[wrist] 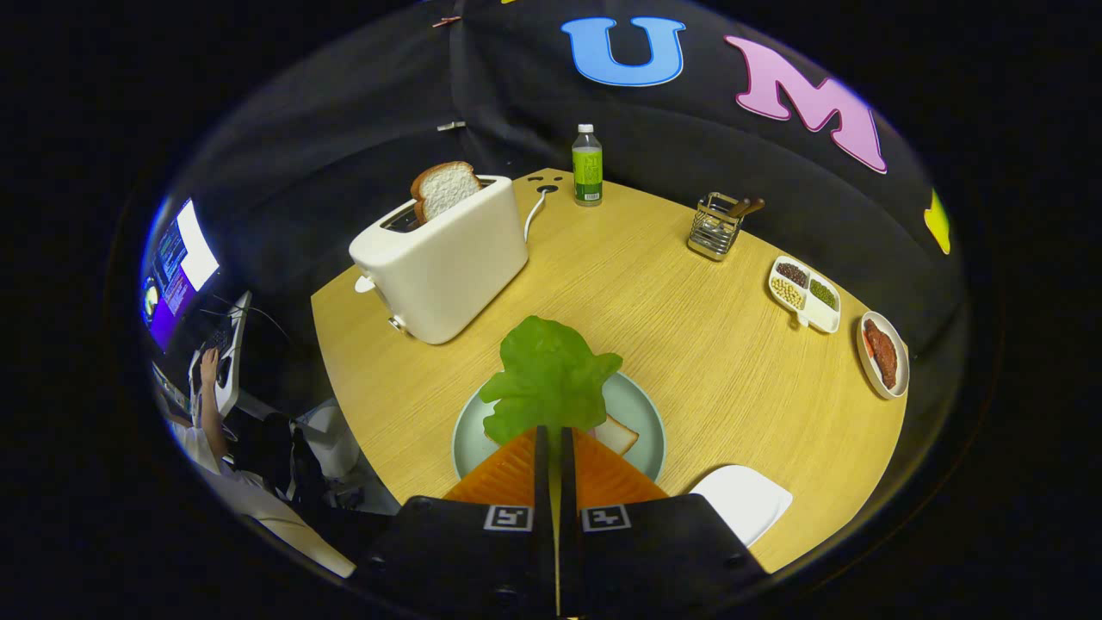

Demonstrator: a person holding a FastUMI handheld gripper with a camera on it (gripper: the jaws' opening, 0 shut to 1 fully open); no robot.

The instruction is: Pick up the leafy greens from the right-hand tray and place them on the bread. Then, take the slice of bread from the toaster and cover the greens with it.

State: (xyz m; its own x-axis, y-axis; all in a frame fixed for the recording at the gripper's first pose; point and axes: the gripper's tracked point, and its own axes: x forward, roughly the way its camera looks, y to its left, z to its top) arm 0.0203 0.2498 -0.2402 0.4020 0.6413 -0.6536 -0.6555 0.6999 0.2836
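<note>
My gripper [554,430] is shut on the green lettuce leaf [546,375], which hangs from the fingertips above a round pale green plate [644,412]. Beneath the leaf, a corner of a bread slice [619,435] peeks out on the plate, just right of the fingers. Beyond and to the left stands a white toaster [443,261] with a second bread slice [443,189] sticking up out of its slot. A white tray [744,499] sits to the right of the fingers, near the table's front edge.
On the far side of the wooden table [689,336] stand a green-labelled bottle [587,165] and a wire utensil holder [715,226]. A divided dish of beans [804,293] and a small plate of meat [882,353] sit far right. A person sits at a screen, off the table to the left.
</note>
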